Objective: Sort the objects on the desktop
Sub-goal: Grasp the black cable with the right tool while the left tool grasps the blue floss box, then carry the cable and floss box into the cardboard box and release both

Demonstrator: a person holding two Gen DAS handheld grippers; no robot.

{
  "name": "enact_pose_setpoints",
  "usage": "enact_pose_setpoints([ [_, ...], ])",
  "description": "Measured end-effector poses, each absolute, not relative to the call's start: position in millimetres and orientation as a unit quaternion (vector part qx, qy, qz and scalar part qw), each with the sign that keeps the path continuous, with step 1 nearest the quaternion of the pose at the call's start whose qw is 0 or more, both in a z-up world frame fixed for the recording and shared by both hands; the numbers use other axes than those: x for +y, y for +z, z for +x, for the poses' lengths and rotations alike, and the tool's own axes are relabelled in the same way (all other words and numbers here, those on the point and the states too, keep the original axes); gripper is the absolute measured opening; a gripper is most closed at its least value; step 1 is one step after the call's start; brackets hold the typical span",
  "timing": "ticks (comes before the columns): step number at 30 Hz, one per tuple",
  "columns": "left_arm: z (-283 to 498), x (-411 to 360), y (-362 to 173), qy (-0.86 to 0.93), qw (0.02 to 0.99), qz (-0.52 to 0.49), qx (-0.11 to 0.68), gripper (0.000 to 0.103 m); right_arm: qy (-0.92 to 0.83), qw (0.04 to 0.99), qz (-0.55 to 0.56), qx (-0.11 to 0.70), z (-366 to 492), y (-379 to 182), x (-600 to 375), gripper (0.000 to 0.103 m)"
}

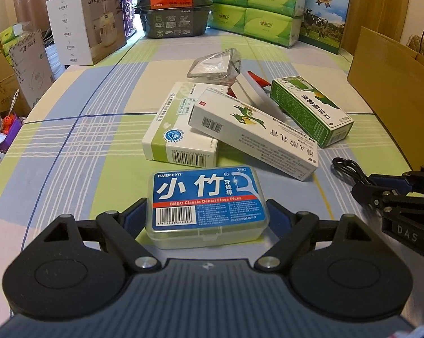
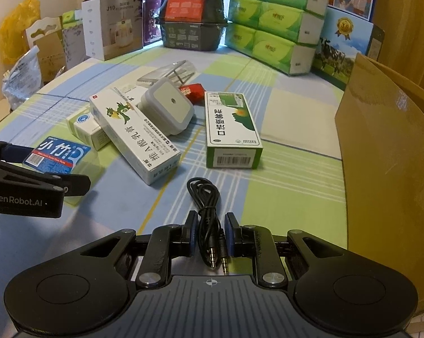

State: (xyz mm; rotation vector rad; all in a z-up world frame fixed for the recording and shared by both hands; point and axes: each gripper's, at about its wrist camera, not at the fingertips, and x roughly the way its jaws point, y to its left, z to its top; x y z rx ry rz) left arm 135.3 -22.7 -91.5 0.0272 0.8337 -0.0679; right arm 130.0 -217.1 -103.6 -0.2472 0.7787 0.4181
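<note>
- Left wrist view: the left gripper (image 1: 207, 211) stands wide, its blue pads level with the two short ends of the dental floss box (image 1: 207, 202). The box lies flat on the checked tablecloth (image 1: 71, 152), its long axis crosswise to the fingers and running from pad to pad. Whether the pads already touch the box ends cannot be told; at most a sliver of gap shows.
- Ahead of the fingers, just beyond the floss box, lies a pile: a white-green carton (image 1: 181, 129) with a long ointment box (image 1: 254, 138) leaning across it, and to the right of these a green spray box (image 1: 310, 109).
- Right wrist view: the right gripper (image 2: 211, 235) is narrow but not closed, one pad on either side of the coiled black audio cable (image 2: 207, 214). The cable's long axis runs along the fingers, plugs toward the camera, loop pointing ahead. Small gaps show between pads and cable, so I judge it not yet pinched.
- A tall cardboard box (image 2: 381, 152) stands right of the fingers, a likely drop place.
- Each hand is nearest its own item; closing straight inward should suffice for both.
</note>
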Motion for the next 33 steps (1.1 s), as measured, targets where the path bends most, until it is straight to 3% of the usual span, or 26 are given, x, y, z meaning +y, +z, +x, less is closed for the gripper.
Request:
enact_pose_setpoints([
  [14, 109.0, -30.8, -68.2, -0.063, 0.917, 0.031, 0.392, 0.084, 0.193, 0.908, -0.099, 0.359, 107.9, -78.2, -230.0, 0.014],
  [33, 36.2, -83.7, 2.0, -0.103, 0.928, 0.019, 0.357, 0.084, 0.163, 0.935, -0.02, 0.315, 31.7, 19.2, -298.7, 0.014],
])
